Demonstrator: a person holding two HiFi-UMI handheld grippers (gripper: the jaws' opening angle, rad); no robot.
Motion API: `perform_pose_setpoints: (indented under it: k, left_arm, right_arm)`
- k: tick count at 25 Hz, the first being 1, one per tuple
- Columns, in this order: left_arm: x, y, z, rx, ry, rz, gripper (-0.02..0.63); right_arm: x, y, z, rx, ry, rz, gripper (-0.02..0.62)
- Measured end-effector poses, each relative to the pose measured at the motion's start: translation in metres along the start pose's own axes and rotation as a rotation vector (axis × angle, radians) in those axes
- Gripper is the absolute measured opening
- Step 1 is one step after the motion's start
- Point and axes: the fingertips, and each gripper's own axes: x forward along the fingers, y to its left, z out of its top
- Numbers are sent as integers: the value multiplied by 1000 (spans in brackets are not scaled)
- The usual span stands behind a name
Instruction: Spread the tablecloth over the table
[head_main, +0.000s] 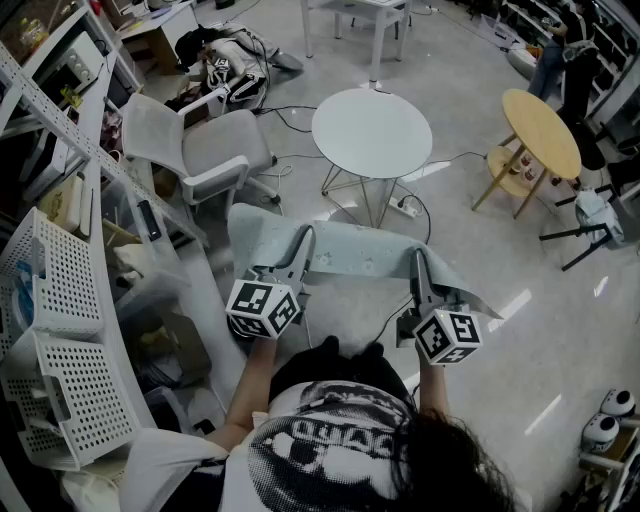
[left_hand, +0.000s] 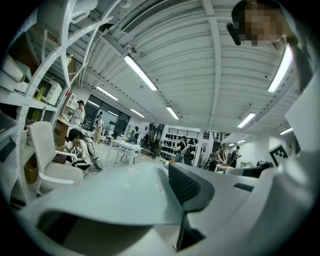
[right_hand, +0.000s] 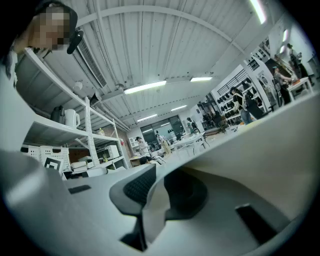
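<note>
A pale grey-blue tablecloth hangs stretched in the air between my two grippers, in front of the person's chest. The round white table stands bare just beyond it. My left gripper is shut on the cloth's left part. In the left gripper view the tablecloth drapes over one jaw, against the dark pad. My right gripper is shut on the cloth's right part. In the right gripper view a fold of tablecloth sits pinched between the two dark pads.
A white office chair stands left of the round table. White shelving and perforated baskets line the left side. A round wooden table is at the right. A power strip and cables lie under the white table.
</note>
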Motion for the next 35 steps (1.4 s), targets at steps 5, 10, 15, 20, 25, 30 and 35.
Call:
perform_pose_setpoints:
  k: [5,10,15,20,25,30,35]
  left_arm:
    - [4,-12,1,12,-6,35,100]
    - [11,-29,-2,15,-5,55,100]
    - [24,-53,-9,-2,7,61,100]
    - [37,-74,-13,-12,2,65,100]
    - [49,-87,-13,-25,-4,65,100]
    - [64,-91,-4,-17,0,79,101]
    - [88,-83,3,19,2,79,101]
  right_arm:
    - [0,-11,6,18,20,48,51]
    - [-6,-29,13,35,26,76,52]
    - [-17,-53,21,55,26,88,52]
    - [-25,-76,31,66,10,119,51]
    - [-25,-93,42,69,-9,141,51]
    - [-13,-104,51,97,-16,165,49]
    - [11,-114,55,120,-7,174,49]
